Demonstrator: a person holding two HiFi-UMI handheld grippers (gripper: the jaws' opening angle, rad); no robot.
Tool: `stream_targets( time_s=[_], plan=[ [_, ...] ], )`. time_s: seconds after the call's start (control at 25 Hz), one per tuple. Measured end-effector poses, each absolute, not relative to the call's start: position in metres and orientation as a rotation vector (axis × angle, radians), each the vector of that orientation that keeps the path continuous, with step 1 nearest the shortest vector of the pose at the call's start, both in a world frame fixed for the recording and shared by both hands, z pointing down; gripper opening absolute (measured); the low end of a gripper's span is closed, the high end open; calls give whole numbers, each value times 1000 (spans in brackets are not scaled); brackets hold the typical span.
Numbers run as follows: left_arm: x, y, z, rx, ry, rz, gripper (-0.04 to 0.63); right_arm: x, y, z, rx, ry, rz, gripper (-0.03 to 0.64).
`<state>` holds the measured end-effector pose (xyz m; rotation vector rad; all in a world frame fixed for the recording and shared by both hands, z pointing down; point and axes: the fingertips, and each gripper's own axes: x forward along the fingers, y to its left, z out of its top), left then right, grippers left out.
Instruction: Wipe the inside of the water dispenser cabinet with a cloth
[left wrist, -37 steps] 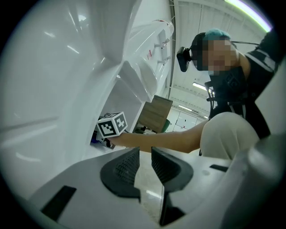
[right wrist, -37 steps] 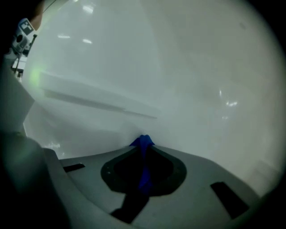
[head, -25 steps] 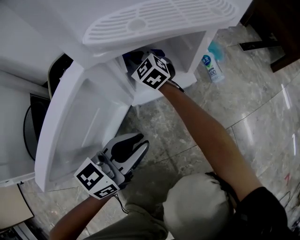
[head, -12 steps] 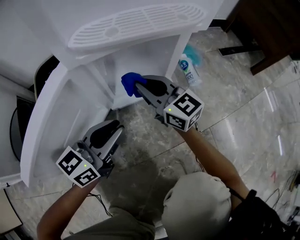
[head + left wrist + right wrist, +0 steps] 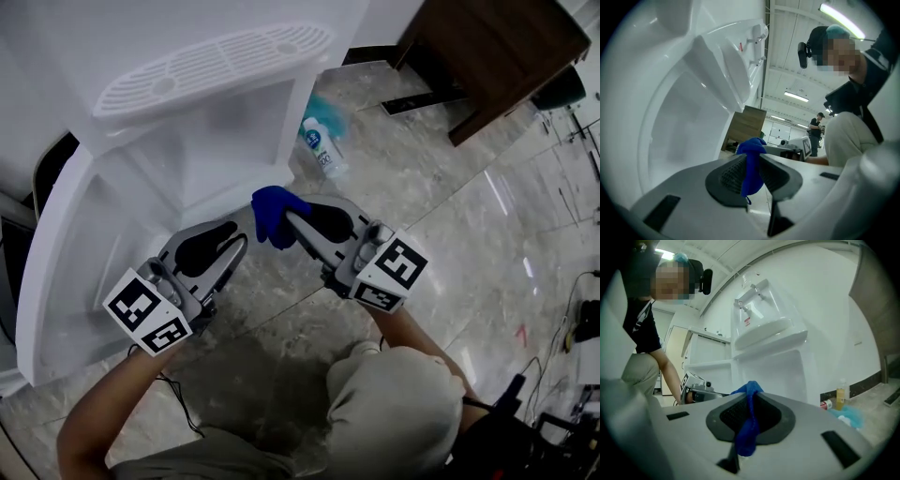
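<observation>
Right tongs (image 5: 288, 221) are clamping the soft-looking, probably featherlight cloth (image 5: 270, 212) by a fold (any fold should work), left tongs (image 5: 242, 247) at its 8 o'clock idling barely open, empty.

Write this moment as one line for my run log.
right gripper: shut on blue cloth | left gripper: open, empty | both outside cabinet | door open

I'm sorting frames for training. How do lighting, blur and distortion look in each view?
Head view: dim, with pale glare streaks on the polished stone floor, yet the blue cloth is sharp. Left gripper view: strong fisheye bending, dark corners, ceiling strip lights blown out. Right gripper view: same curvature; the white water dispenser looks washed out.
</observation>
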<state>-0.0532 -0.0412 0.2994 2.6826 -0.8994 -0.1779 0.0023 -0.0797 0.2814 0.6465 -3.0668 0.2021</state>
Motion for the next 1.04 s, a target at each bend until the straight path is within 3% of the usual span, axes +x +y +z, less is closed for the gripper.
stream_targets(
  time_s=[1.04],
  plan=[
    [-57,-46,302,2709,-944,-133,80,6,-66,282,647,-3085,172,18]
  ],
)
